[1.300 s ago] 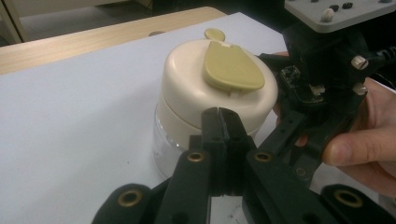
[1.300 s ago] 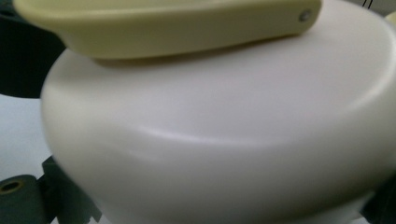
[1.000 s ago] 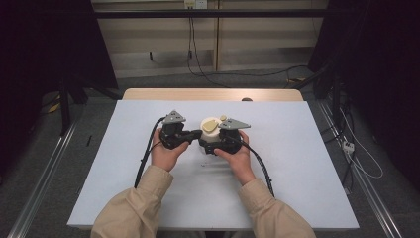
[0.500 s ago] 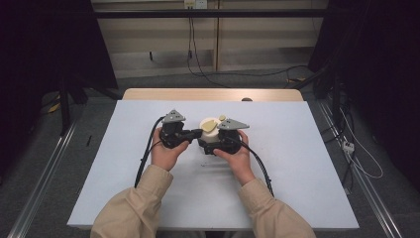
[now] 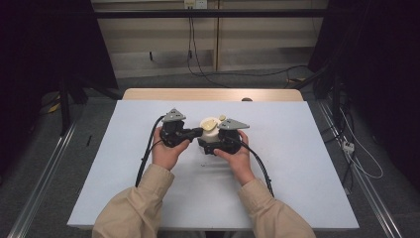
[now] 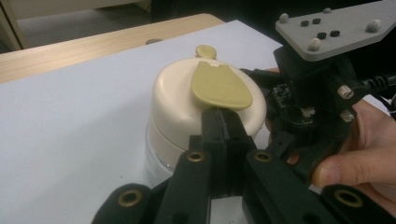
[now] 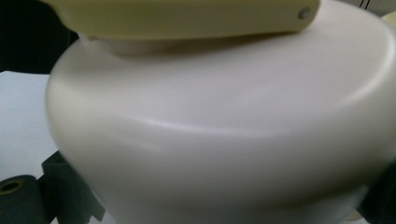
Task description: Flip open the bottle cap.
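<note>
Cream plastic container sits near mid-table on the pale blue table top, a bit toward the far wooden edge. Its domed lid carries a yellowish flip tab w/ a small round knob at the far end; clear base below the lid.

Left gripper comes in from the container's left, jaws fully closed together, tips pinching the near edge of the flip tab.

Right gripper is on the container's right side, hand wrapped round its body. In the right gripper view the lid is right up against the camera, w/ the tab across the top; its jaws look set either side of the container, but can't tell if the pads press on it.
</note>
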Demonstrator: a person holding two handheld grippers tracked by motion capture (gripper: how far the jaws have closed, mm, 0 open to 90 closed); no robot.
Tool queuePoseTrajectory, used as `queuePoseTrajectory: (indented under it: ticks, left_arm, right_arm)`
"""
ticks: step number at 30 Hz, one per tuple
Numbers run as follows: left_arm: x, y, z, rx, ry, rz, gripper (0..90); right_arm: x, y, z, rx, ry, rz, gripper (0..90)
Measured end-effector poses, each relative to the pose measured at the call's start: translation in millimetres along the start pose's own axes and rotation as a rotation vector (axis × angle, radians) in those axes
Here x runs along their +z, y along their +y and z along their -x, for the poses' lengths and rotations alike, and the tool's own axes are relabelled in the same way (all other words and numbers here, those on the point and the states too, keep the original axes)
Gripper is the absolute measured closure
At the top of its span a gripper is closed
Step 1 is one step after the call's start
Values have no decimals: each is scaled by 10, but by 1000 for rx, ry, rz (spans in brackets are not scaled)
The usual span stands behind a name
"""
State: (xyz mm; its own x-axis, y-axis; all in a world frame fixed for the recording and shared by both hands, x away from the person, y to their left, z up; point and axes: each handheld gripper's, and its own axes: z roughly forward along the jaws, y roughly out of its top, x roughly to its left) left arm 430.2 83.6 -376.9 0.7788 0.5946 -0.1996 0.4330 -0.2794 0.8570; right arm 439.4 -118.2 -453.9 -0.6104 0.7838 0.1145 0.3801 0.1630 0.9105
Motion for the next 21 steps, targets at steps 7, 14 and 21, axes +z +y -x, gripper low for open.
queuePoseTrajectory:
  ticks: [7, 14, 21]
  left_arm:
    - [5, 23, 12, -1, 3, 3, 900]
    - [8, 49, 26, 6, 3, 1, 900]
    - [2, 65, 20, -2, -1, 17, 900]
  right_arm:
    - [0, -1, -1, 1, -1, 1, 42]
    - [3, -1, -2, 1, -2, 1, 42]
    - [3, 0, -2, 2, -3, 1, 42]
